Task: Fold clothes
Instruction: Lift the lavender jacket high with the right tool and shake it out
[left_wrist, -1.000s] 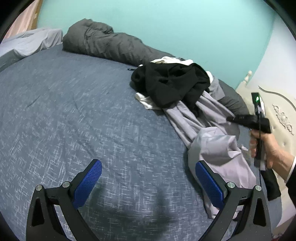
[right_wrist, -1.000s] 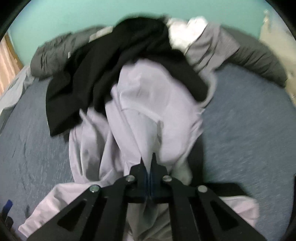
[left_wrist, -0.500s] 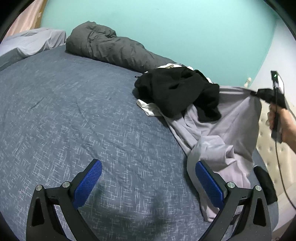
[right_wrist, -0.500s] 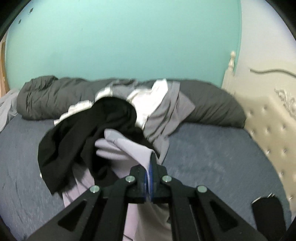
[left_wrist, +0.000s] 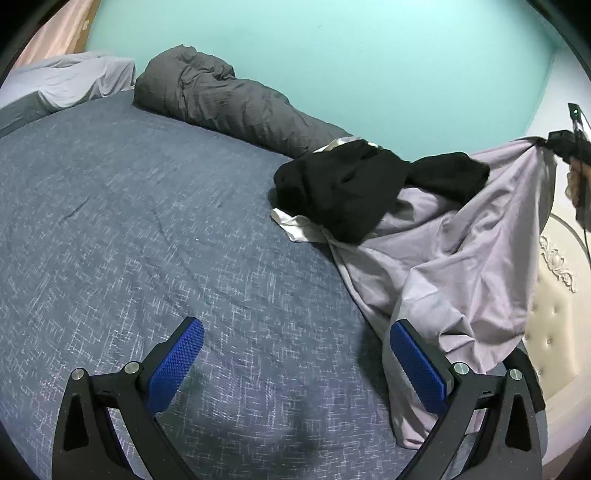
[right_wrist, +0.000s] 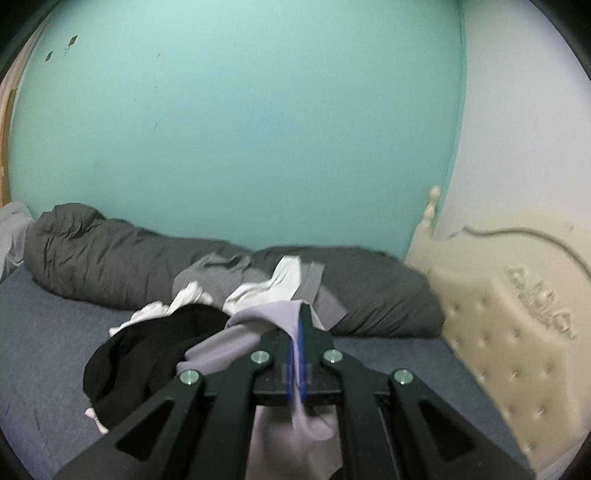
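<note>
A pale lilac garment (left_wrist: 461, 258) hangs stretched from its raised corner down to the blue bed. My right gripper (right_wrist: 301, 314) is shut on that corner; it also shows in the left wrist view as the right gripper (left_wrist: 546, 142), held high at the right edge by a hand. A black garment (left_wrist: 351, 188) lies on the pile and drapes over the lilac cloth. White cloth (left_wrist: 295, 227) peeks out beneath it. My left gripper (left_wrist: 295, 354) stands open low over the bedsheet, nothing between its blue pads, its right finger close to the lilac hem.
A rolled dark grey duvet (left_wrist: 229, 99) lies along the teal wall. A cream tufted headboard (right_wrist: 509, 332) bounds the bed at the right. Grey and white clothes (right_wrist: 273, 284) rest against the duvet. A pale sheet (left_wrist: 70, 79) lies at far left. Blue bedsheet (left_wrist: 129, 221) spreads left.
My right gripper has risen steeply with the lilac corner, pulling the cloth up taut out of the pile; the black garment shifted with it. The left gripper has hardly moved.
</note>
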